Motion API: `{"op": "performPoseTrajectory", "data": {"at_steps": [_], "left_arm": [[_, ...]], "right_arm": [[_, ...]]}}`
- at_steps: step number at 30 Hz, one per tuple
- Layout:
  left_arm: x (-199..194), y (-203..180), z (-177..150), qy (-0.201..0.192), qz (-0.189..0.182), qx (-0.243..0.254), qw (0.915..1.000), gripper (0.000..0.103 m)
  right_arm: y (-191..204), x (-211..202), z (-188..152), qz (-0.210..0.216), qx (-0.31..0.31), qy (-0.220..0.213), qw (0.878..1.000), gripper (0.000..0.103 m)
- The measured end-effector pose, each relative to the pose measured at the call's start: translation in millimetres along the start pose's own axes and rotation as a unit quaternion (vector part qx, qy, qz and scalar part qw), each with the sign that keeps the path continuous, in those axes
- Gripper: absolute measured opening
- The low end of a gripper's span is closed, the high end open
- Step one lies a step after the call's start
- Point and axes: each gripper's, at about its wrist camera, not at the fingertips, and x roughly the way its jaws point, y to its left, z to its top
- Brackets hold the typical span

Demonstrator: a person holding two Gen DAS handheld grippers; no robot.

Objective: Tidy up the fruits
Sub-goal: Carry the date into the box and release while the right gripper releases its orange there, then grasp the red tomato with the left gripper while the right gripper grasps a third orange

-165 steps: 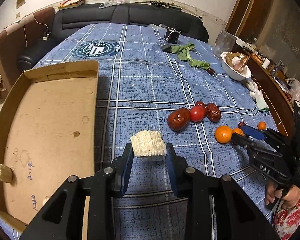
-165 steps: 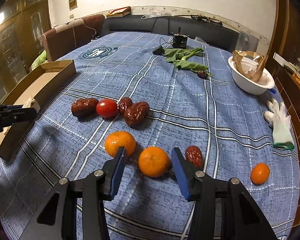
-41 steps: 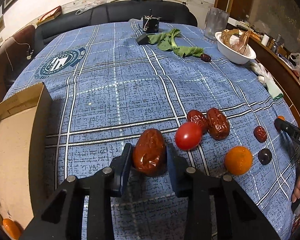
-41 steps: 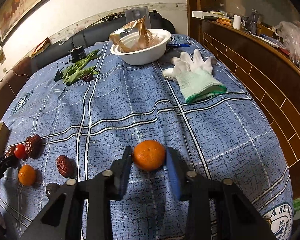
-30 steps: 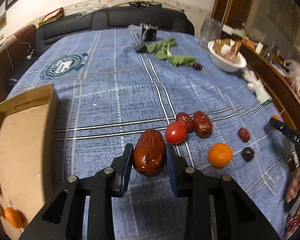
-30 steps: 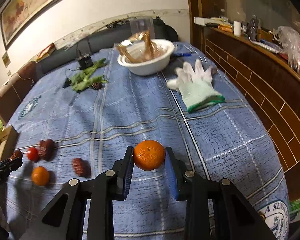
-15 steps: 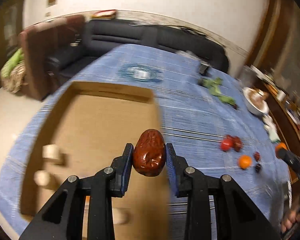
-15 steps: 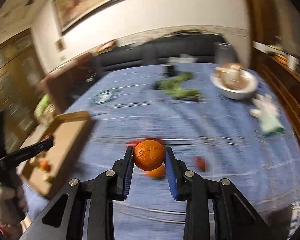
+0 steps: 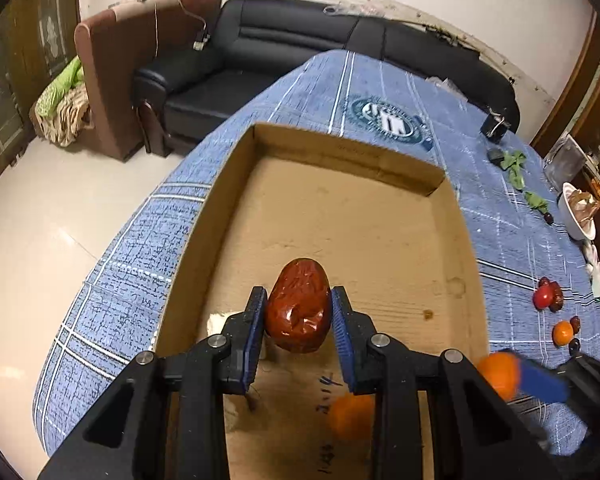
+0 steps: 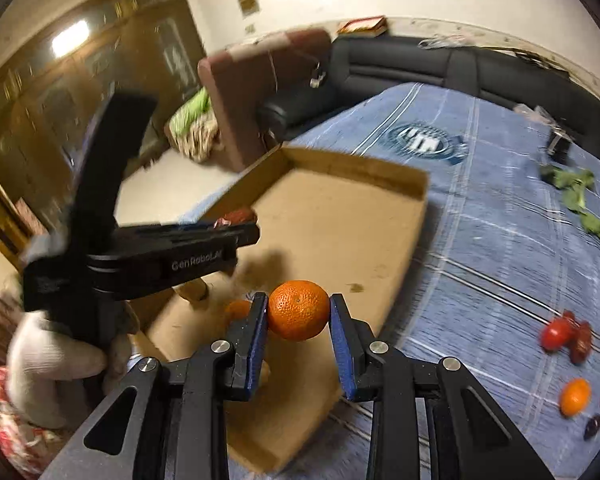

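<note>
My left gripper (image 9: 299, 316) is shut on a large red date (image 9: 298, 311) and holds it above the floor of the shallow cardboard box (image 9: 340, 152). My right gripper (image 10: 298, 318) is shut on a tangerine (image 10: 298, 315) and holds it over the box (image 10: 356, 166) near its front right side. The right gripper with its tangerine (image 9: 496, 374) shows blurred at the lower right of the left wrist view. The left gripper (image 10: 236, 220) shows in the right wrist view, over the box. Another tangerine (image 9: 350, 416) lies in the box.
On the blue checked cloth to the right lie a tomato (image 10: 556, 332), dates (image 10: 580, 344), a small tangerine (image 10: 575, 396) and dark fruits (image 10: 592, 426). Green leaves (image 10: 576, 188), a white bowl (image 9: 576, 216) and a glove (image 9: 594, 268) are further off. A sofa (image 9: 300, 48) stands behind the table.
Both grippers have swung left from the loose fruit to above the box, each still holding its fruit. The right gripper has come close beside the left one.
</note>
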Motion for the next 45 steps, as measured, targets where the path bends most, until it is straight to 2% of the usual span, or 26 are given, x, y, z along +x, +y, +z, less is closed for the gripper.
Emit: {"op": "performPoseTrajectory", "data": {"at_steps": [6,12,14,19,23,27,29,34,37,40,45], "left_arm": [[12.6,10.2,-0.1,0.016,-0.025,-0.013,0.9995,0.031],[13.7,10.7,1.5,0.014,-0.054,-0.023,0.9982,0.033],[8.5,11.9,1.2,0.008,-0.06,-0.027,0.9978,0.039],[-14.9,16.2,-0.3,-0.023,-0.067,-0.043,0.9966,0.044],[-38.9,19.1,-5.8,-0.052,-0.077,-0.064,0.9937,0.049],[-57.6,12.2,-13.3,-0.072,-0.089,-0.078,0.9904,0.051],[-65.0,1.6,-17.1,-0.079,-0.097,-0.074,0.9894,0.058],[-78.2,-27.0,-25.4,-0.086,-0.122,-0.058,0.987,0.059],[-88.0,-36.2,-31.4,-0.087,-0.122,-0.052,0.9873,0.059],[-104.7,-41.6,-39.1,-0.094,-0.114,-0.046,0.9879,0.07],[-141.7,-54.9,-54.4,-0.126,-0.114,-0.024,0.9852,0.079]], "right_arm": [[-0.9,41.6,1.8,-0.016,0.002,0.033,0.999,0.034],[-0.1,62.3,3.2,-0.027,-0.001,0.045,0.999,0.035],[0.5,66.3,3.5,-0.03,0.0,0.047,0.998,0.035],[2.8,65.9,5.2,-0.024,-0.006,0.047,0.999,0.035],[-2.8,43.2,6.4,-0.024,0.007,0.018,1.0,0.036],[-23.7,8.0,2.8,-0.022,0.051,-0.018,0.998,0.036],[-35.0,-10.6,-2.4,-0.027,0.07,-0.034,0.997,0.036],[-51.8,-46.9,-16.4,-0.043,0.089,-0.059,0.993,0.036],[-52.5,-61.8,-22.7,-0.033,0.09,-0.065,0.993,0.036],[-53.8,-80.2,-32.6,-0.042,0.096,-0.081,0.991,0.036],[-80.3,-123.8,-57.8,-0.062,0.143,-0.112,0.981,0.036]]}}
